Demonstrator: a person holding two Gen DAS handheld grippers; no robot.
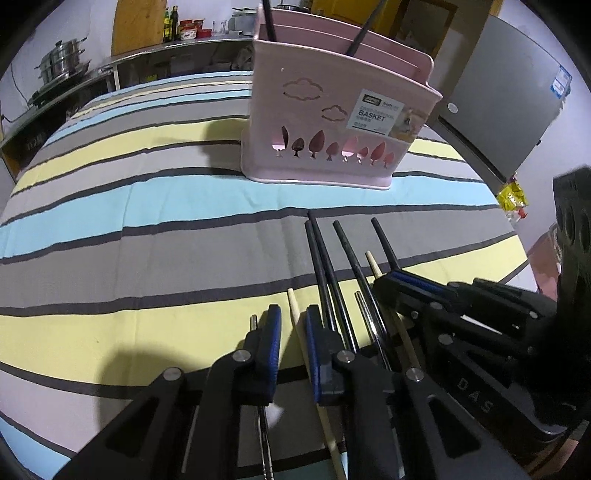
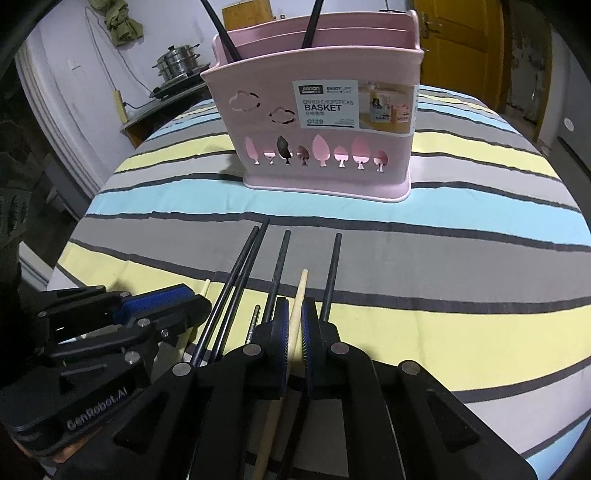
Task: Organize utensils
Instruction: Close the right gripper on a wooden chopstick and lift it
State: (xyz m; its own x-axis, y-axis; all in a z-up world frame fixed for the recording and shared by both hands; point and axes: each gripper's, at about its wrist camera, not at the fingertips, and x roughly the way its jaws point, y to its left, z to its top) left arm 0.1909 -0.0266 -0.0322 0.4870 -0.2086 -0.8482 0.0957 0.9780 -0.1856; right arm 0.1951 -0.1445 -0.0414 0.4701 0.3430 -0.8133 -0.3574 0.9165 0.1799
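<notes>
A pink chopstick basket [image 1: 332, 122] [image 2: 317, 147] stands upright on the striped cloth, with two black chopsticks [image 2: 310, 26] in it. Several black chopsticks [image 1: 325, 266] [image 2: 243, 280], two wooden ones and a metal one [image 1: 369, 317] lie in a row on the cloth near me. My left gripper [image 1: 293, 325] is open, its fingers either side of a wooden chopstick [image 1: 295, 314]. My right gripper [image 2: 294, 325] has narrowly parted fingers around the other wooden chopstick [image 2: 299, 299]; whether they press it is unclear. Each gripper shows in the other's view [image 1: 424, 291] [image 2: 155, 299].
A striped cloth [image 1: 147, 221] [image 2: 443, 258] covers the round table. A counter with steel pots [image 1: 62, 62] [image 2: 177, 62] and bottles is behind. A grey fridge [image 1: 509, 110] stands at the right, a yellow door [image 2: 461, 40] beyond.
</notes>
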